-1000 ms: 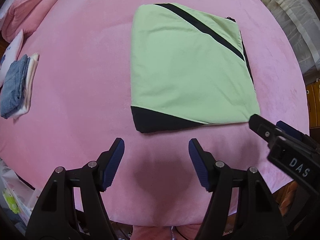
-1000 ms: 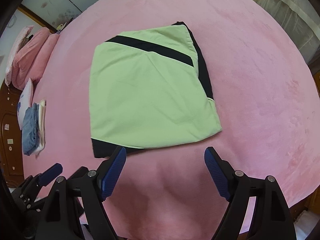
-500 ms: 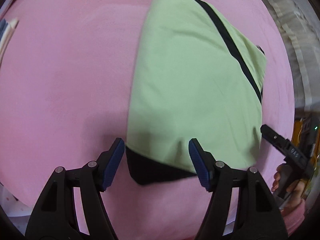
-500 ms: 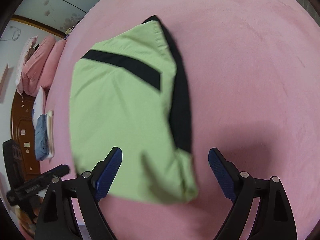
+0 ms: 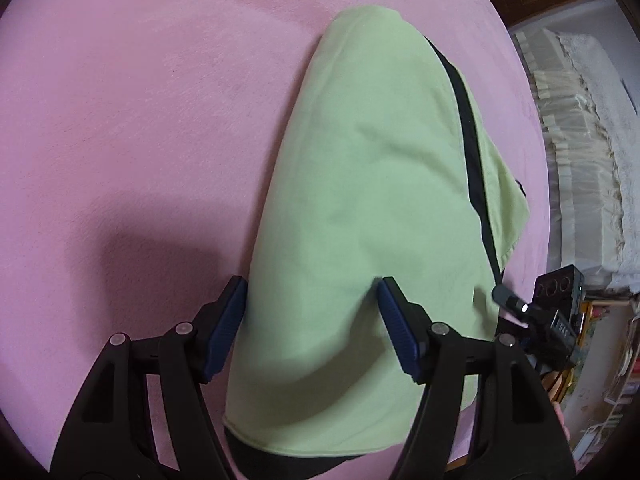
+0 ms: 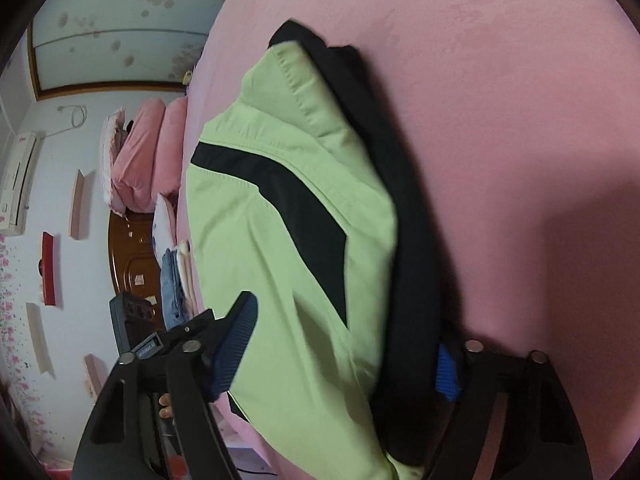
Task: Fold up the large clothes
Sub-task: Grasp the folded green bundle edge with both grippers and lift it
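A folded light-green garment point(image 5: 380, 200) with black trim lies flat on the pink bed point(image 5: 140, 100). My left gripper point(image 5: 312, 320) hangs open low over the garment's near left part, its left pad at the cloth's left edge and green cloth between the fingers. My right gripper point(image 6: 344, 356) straddles the garment's point(image 6: 280, 260) near right side. Its jaws are closing with the black edge point(image 6: 408, 260) and green cloth between them; the right pad point(image 6: 446, 372) is half hidden behind the black fabric. Each gripper shows at the edge of the other's view.
Pink pillows point(image 6: 140, 160) and a small stack of folded clothes point(image 6: 176, 280) sit at the bed's far side by a wooden headboard point(image 6: 132, 256). A pale curtain point(image 5: 580, 140) hangs past the bed's right edge. Bare pink bedding surrounds the garment.
Both grippers dropped and moved forward from short of the garment's near edge to over its near corners. The right jaws have narrowed a little.
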A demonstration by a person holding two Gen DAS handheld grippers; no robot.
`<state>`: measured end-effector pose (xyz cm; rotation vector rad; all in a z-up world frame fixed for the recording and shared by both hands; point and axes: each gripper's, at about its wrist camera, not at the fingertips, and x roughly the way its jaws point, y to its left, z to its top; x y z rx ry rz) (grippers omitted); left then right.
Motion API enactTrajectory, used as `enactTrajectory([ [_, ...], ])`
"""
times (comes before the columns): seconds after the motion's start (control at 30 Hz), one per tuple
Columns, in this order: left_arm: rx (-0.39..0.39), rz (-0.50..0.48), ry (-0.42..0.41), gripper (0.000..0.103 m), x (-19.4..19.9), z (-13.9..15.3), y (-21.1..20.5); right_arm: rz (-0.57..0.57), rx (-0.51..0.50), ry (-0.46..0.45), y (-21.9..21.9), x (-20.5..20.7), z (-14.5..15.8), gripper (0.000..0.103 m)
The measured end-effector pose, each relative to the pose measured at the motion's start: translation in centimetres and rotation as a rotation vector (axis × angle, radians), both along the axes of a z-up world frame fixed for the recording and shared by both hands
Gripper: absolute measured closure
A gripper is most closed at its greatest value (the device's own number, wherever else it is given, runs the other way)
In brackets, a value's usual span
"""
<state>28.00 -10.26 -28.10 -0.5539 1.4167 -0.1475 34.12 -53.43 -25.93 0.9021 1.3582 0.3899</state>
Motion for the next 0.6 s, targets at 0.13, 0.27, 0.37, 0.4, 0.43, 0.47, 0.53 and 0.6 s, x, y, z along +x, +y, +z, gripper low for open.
enactTrajectory([
  [0.13,-0.001,-0.016,-0.025,0.040,1.3,-0.5,-0.1,0.104,-0.027,-0.007,1.7,2.0,0.0,0.039],
  [0.27,0.003,-0.025,-0.036,0.057,1.2,-0.9,0.1,0.158,-0.148,-0.036,2.6,2.1,0.9,0.075],
  [0.37,-0.080,0.037,-0.100,0.075,-0.8,-0.3,1.8,0.133,-0.136,-0.077,2.3,1.2,1.9,0.089],
  [0.4,-0.129,0.067,-0.110,0.078,-1.4,-0.1,2.4,0.113,-0.120,-0.092,2.1,0.7,2.5,0.089],
  [0.43,-0.157,0.082,-0.118,0.082,-1.9,0.1,2.8,0.098,-0.111,-0.102,1.9,0.2,3.1,0.090],
  [0.47,-0.171,0.089,-0.128,0.083,-2.3,0.5,2.9,0.082,-0.099,-0.117,1.7,-0.3,3.7,0.091],
  [0.53,-0.152,0.068,-0.145,0.084,-2.8,1.5,2.7,0.064,-0.094,-0.137,1.7,-1.0,4.7,0.091],
  [0.6,-0.142,0.046,-0.154,0.085,-3.6,2.4,2.2,0.050,-0.092,-0.157,1.7,-1.9,6.0,0.092],
])
